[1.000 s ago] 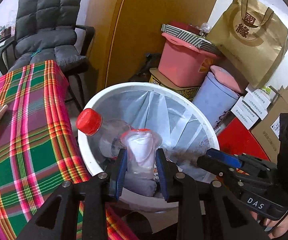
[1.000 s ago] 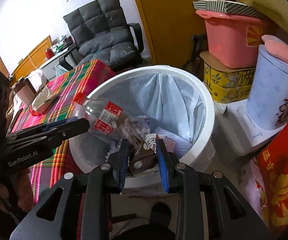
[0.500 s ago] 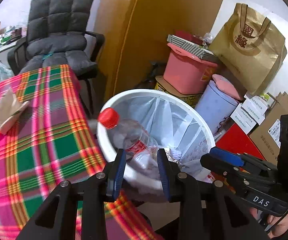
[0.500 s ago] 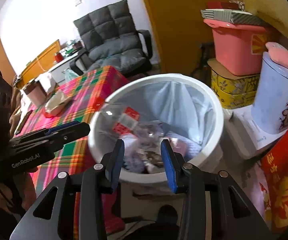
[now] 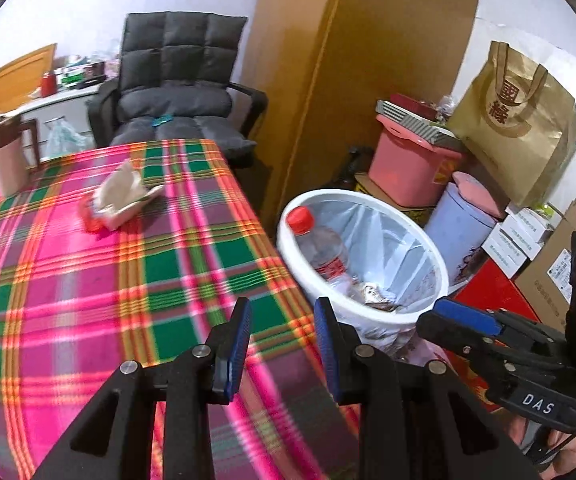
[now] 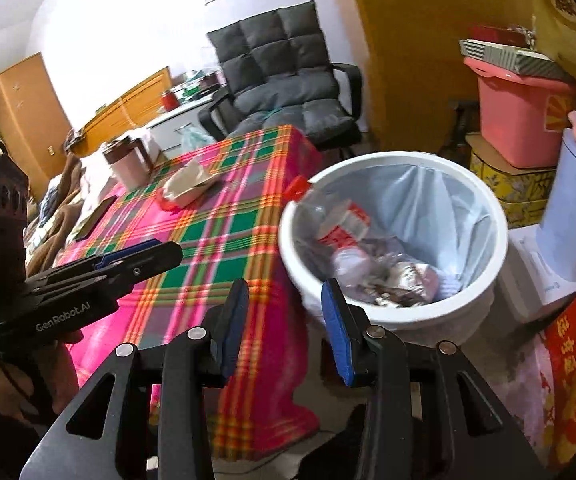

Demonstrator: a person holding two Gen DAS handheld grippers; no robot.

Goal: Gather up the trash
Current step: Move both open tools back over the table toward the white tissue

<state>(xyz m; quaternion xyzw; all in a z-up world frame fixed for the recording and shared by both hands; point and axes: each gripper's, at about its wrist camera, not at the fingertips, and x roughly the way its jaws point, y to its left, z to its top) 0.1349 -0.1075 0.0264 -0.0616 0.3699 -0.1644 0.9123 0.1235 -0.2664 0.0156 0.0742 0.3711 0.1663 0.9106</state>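
A white trash bin [image 5: 442, 276] with a pale liner stands beside the plaid table [image 5: 88, 280]. In it lie a clear plastic bottle with a red cap [image 5: 324, 252] and crumpled wrappers [image 6: 392, 280]. The bin also shows in the right wrist view [image 6: 496, 264]. My left gripper [image 5: 282, 344] is open and empty, above the table edge left of the bin. My right gripper [image 6: 284, 320] is open and empty, in front of the bin. A crumpled paper wrapper [image 5: 122, 198] lies on the table further back.
A pink jug [image 5: 6, 160] and a dark phone [image 6: 96, 216] are on the table's far side. A grey chair [image 5: 176, 104] stands behind it. Pink tub [image 5: 412, 168], pale blue canister [image 5: 460, 232], boxes and a paper bag [image 5: 520, 120] crowd behind the bin.
Both grippers opened and let go of the bottle and wrappers, which now lie in the bin. Both have pulled back and up, away from the bin towards the table.
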